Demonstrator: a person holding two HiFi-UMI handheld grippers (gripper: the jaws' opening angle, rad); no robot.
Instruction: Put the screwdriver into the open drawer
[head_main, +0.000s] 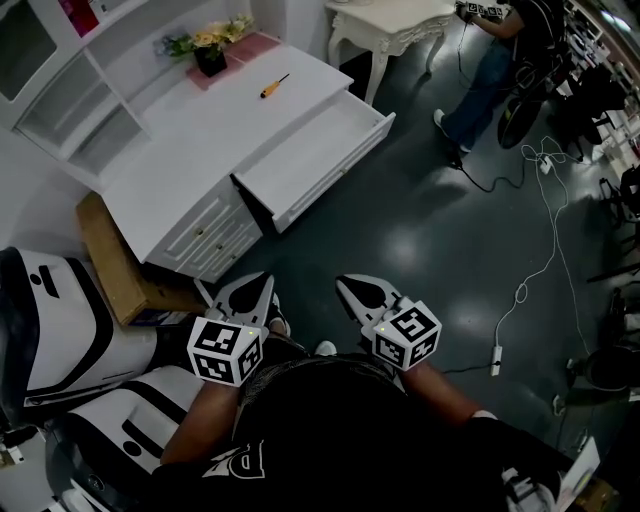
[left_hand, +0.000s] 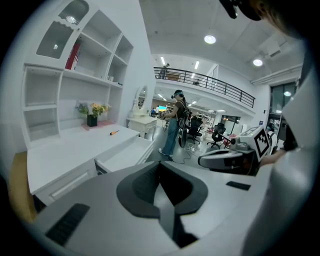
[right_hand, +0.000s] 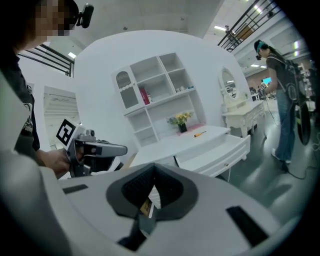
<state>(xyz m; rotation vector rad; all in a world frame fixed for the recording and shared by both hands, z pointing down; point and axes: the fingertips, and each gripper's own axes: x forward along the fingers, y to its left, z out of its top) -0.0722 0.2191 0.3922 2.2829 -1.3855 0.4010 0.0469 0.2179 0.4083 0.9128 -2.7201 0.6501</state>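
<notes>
The drawer (head_main: 300, 160) and desk (head_main: 220, 120) are smooth white-painted (fairly matt), while the dark floor (head_main: 420, 230) gleams glossy.

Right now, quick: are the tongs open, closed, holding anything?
Left tongs: closed, holding nothing.
Right tongs: closed, holding nothing.

1. White on the desk (head_main: 190, 140), the open drawer (head_main: 310, 150) and the shelf unit (head_main: 60, 100) at the far left.
2. Orange handle, dark shaft on the screwdriver (head_main: 273, 86).
3. Pink mat (head_main: 245, 52) under a black pot (head_main: 210, 63); yellow and pale flowers (head_main: 215, 35).
4. Pale grey bodies, dark grey pads on the left gripper (head_main: 258, 285) and the right gripper (head_main: 350, 288); black squares on white on each marker cube (head_main: 225, 350).
5. Dark, glossy grey-green floor (head_main: 420, 240); white cable (head_main: 548, 255) at the right.
6. Brown cardboard box (head_main: 105, 255), near left of the desk.
7. Red book (right_hand: 145, 95) on a shelf.
</notes>
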